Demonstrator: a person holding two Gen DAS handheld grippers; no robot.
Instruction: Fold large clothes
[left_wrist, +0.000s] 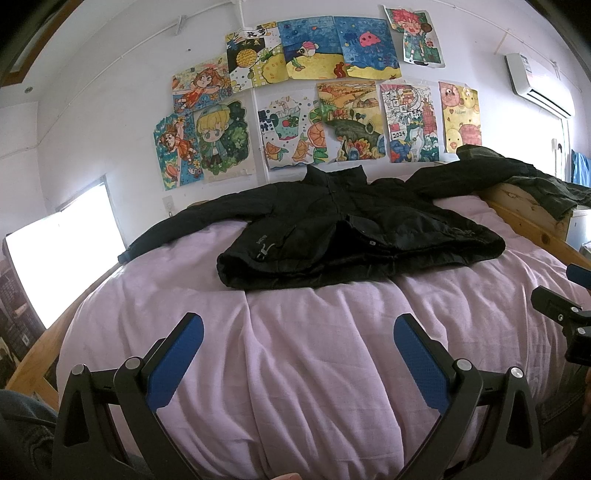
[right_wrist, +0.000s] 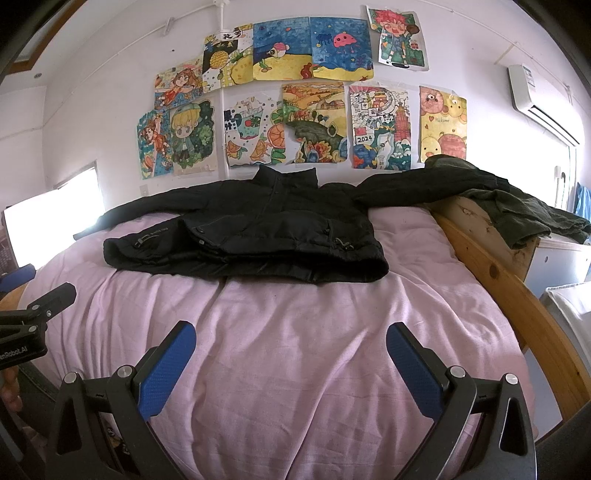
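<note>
Left gripper (left_wrist: 298, 330): blue pads spread wide apart, nothing between them, hovering over the near edge of the bed. Right gripper (right_wrist: 291, 334): likewise spread, empty, beside the left one.

Bed: pink duvet (left_wrist: 314, 350) across the mattress, wooden frame (right_wrist: 491, 273) along the right edge.

Black jacket (left_wrist: 354, 236): flat on the duvet toward the far edge, collar toward the wall, sleeves spread; right sleeve reaches the far right corner of the frame.

Dark green garment (right_wrist: 517, 214): draped over that corner.

Wall beyond: children's drawings (left_wrist: 295, 103); air conditioner (left_wrist: 539, 83) upper right.
</note>
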